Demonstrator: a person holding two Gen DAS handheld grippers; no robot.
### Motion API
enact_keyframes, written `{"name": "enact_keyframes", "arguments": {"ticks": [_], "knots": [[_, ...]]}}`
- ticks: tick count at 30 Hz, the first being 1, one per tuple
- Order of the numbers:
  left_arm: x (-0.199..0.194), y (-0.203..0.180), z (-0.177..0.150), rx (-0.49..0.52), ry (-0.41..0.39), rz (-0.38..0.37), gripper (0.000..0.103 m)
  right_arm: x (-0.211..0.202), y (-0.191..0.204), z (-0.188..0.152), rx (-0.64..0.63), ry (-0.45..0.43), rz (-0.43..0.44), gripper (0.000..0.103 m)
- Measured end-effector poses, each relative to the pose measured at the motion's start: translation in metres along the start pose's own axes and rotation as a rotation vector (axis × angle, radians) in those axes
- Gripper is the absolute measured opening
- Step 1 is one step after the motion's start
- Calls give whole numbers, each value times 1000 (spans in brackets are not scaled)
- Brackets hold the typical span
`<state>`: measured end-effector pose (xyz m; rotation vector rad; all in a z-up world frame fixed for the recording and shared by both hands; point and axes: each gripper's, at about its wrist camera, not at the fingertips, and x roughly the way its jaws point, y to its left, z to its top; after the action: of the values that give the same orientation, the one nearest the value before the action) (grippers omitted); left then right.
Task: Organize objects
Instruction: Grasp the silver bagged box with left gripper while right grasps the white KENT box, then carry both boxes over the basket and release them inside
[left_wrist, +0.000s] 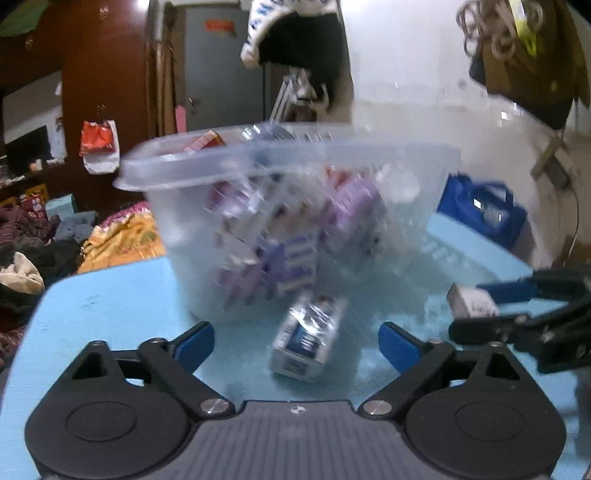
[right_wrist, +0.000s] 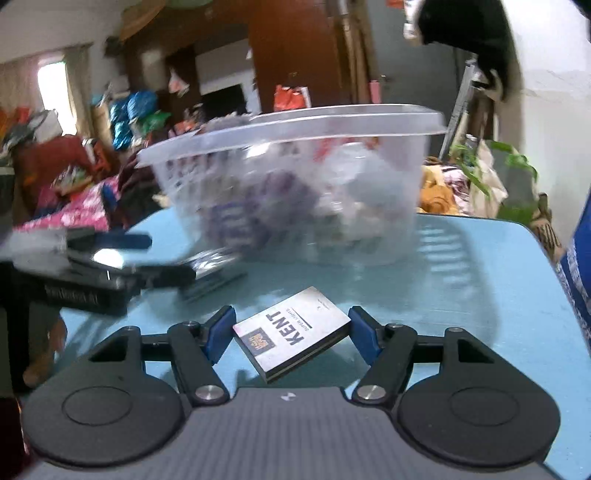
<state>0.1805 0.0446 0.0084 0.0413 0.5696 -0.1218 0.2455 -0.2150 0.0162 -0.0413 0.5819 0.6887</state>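
Standing on your light blue table (left_wrist: 110, 306) is a clear plastic tub with a wide rim (left_wrist: 280, 162), loosely filled with small purple, white and red cartons whose details are lost to blur. In the left wrist view, your left gripper (left_wrist: 295, 345) has its blue-padded fingers (left_wrist: 194, 345) spread wide, released, and a blue and white carton (left_wrist: 308, 341) lies on the table between them, just in front of the tub, with clear gaps on both sides so neither pad touches it. In the right wrist view, your right gripper (right_wrist: 291, 338) frames a flat white cigarette pack printed KENT (right_wrist: 291, 338), which lies at an angle on the table with its printed face up. The left pad sits right at one corner of the pack and the right pad right at the opposite corner; whether they actually press on it you cannot tell from this view. That pack rests nearer to you than the tub and apart from it. Each gripper appears at the edge of the other's view, the right one with a white carton between its fingers. Behind the table lie heaps of coloured cloth (left_wrist: 122, 236), and a blue bag (left_wrist: 484, 214) stands at the far right corner.
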Motion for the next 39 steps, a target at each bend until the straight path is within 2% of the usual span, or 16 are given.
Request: {"name": "enact_keyframes", "arguments": {"ticks": [1, 3, 4, 5, 8, 11, 14, 30, 33, 36, 39], "knots": [[4, -4, 0, 8, 17, 4, 86, -1, -3, 0, 9, 0, 2, 70], [11, -9, -1, 26, 50, 22, 66, -2, -4, -3, 10, -3, 6, 70], [12, -9, -2, 26, 56, 32, 45, -2, -2, -4, 1, -4, 3, 70], [10, -8, -3, 19, 53, 32, 42, -3, 1, -5, -9, -6, -3, 70], [-3, -8, -8, 16, 1, 34, 42, -5, 5, -7, -19, -16, -10, 70], [-19, -9, -13, 16, -61, -9, 42, -10, 3, -9, -19, -32, -19, 70], [-33, -10, -19, 20, -132, -14, 42, -12, 3, -10, -16, -47, -20, 70], [-35, -6, -15, -16, -164, -17, 43, -18, 2, -12, -9, -112, -16, 70], [-47, -7, -17, 0, -226, -7, 43, -24, 1, -14, -9, -153, -12, 70], [-69, -4, -10, -34, -292, -55, 43, -40, 0, -11, 15, -223, 2, 70], [-92, -1, 26, -61, -361, -53, 43, -62, 9, 10, 3, -306, -12, 70]]}}
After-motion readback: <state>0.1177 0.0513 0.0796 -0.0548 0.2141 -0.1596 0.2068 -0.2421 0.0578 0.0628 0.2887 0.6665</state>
